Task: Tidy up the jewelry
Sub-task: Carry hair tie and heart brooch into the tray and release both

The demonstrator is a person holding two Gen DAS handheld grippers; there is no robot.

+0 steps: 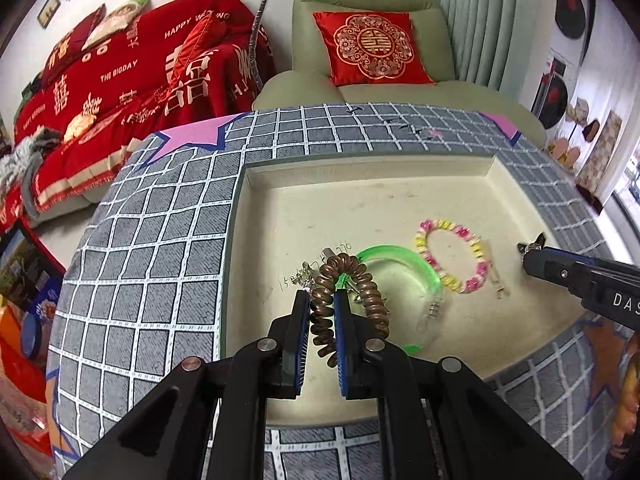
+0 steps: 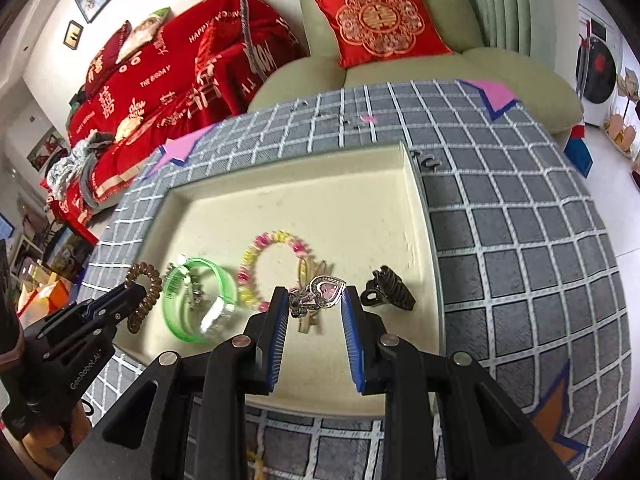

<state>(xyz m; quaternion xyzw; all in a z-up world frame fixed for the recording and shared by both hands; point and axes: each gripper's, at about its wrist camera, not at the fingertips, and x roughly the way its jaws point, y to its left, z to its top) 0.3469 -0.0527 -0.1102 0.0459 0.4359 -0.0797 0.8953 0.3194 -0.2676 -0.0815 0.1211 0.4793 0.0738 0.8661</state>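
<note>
Jaws of your left gripper (image 1: 322, 294) are clamped on the brown spiral hair tie (image 1: 344, 280) and your right gripper (image 2: 314, 294) pinches a heart pendant (image 2: 326, 290) above the cream tray (image 2: 360, 200), so lower both gently before letting go.

A brown spiral hair tie (image 1: 344, 304) hangs in a stretched loop, one strand pinched between blue pads above the cream tray (image 1: 360, 200). Beneath it a clear green bangle (image 1: 404, 272) lies in the tray, with a small silvery piece (image 2: 192, 286) inside its ring. Just beside it lies a pink-and-yellow beaded bracelet (image 1: 454, 254), flat and round. A silver heart pendant with a pink stone (image 2: 326, 292) is held up above a gold hair clip (image 2: 310, 280). A dark claw clip (image 2: 390, 290) sits near the tray's right wall.
</note>
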